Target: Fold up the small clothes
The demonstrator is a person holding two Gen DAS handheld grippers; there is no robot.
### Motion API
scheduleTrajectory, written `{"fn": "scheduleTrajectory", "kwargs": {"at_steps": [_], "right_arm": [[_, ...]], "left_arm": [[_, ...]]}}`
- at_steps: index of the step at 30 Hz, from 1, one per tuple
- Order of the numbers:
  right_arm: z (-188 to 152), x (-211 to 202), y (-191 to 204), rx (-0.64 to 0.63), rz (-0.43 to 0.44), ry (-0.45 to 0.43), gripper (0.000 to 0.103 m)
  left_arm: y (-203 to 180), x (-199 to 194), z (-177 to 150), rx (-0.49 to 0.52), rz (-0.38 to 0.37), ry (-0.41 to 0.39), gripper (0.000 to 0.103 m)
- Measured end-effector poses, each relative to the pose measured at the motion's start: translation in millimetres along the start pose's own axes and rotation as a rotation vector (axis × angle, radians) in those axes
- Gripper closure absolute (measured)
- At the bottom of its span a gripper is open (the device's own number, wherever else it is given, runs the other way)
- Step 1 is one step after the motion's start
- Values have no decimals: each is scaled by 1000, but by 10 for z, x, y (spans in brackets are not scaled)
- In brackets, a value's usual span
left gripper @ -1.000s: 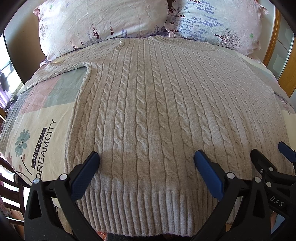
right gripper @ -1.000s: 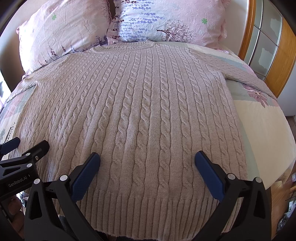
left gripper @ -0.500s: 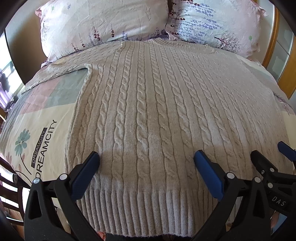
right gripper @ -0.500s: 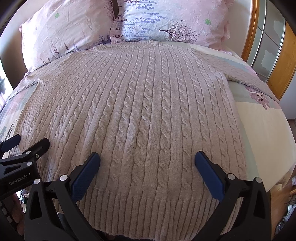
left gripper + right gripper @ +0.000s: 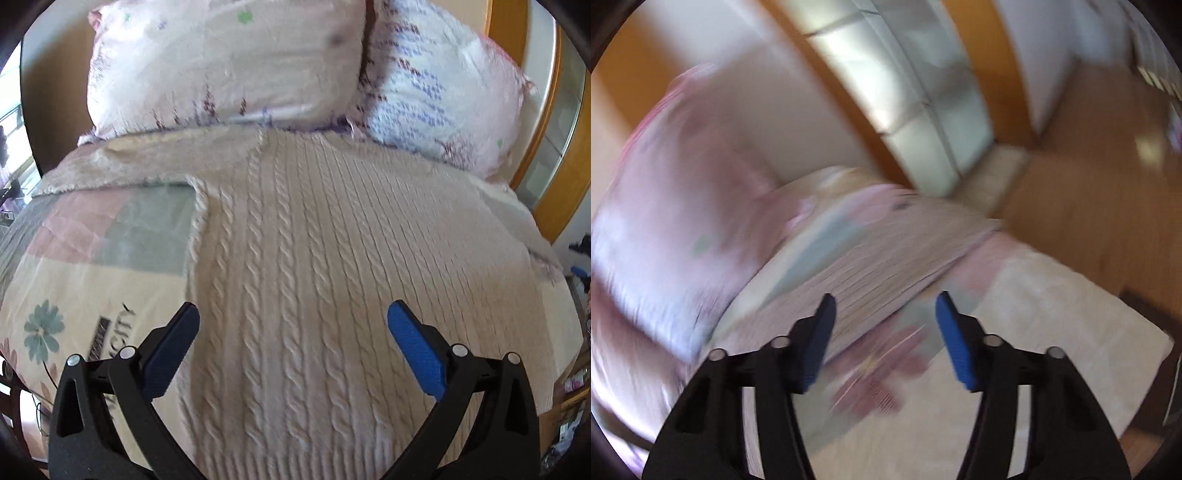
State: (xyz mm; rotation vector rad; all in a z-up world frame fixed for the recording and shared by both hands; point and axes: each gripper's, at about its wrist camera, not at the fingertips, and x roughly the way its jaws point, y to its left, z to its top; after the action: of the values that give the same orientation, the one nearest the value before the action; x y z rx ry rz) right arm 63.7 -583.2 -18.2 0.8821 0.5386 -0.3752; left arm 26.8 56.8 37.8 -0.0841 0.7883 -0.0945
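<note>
still unfolded, sweater (image 5: 314,295) lies ahead of the wide-open, empty left hand-held gripper (image 5: 291,332); right hand-held gripper (image 5: 884,314), parted and empty, nears its sleeve (image 5: 886,269); next, pinch it.

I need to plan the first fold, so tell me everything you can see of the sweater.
The sweater is a pale beige cable knit, spread flat and unfolded on the patterned bedspread, neckline toward two floral pillows. One sleeve stretches sideways from the shoulder; the right wrist view, badly blurred, shows the other sleeve. Neither open gripper, left or right, holds it.
</note>
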Motion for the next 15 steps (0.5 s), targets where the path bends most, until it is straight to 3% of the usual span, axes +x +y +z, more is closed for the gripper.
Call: {"fn": "scheduleTrajectory", "kwargs": {"at_steps": [3, 6, 10, 12, 13, 15], "right_arm": [[246, 336, -404, 160, -3, 76, 62], [278, 425, -520, 190, 1, 70, 64], [304, 460, -552, 217, 24, 43, 67], [311, 469, -584, 231, 17, 27, 76], [349, 514, -575, 227, 14, 27, 94], [396, 599, -507, 203, -4, 24, 95]], "left_arm": [[261, -116, 167, 1, 11, -161, 2], [562, -48, 360, -19, -9, -140, 2], [1177, 156, 577, -173, 26, -84, 2], [1486, 181, 583, -259, 10, -91, 2], [1649, 189, 602, -303, 2, -100, 2], [1927, 199, 648, -360, 9, -116, 2]]}}
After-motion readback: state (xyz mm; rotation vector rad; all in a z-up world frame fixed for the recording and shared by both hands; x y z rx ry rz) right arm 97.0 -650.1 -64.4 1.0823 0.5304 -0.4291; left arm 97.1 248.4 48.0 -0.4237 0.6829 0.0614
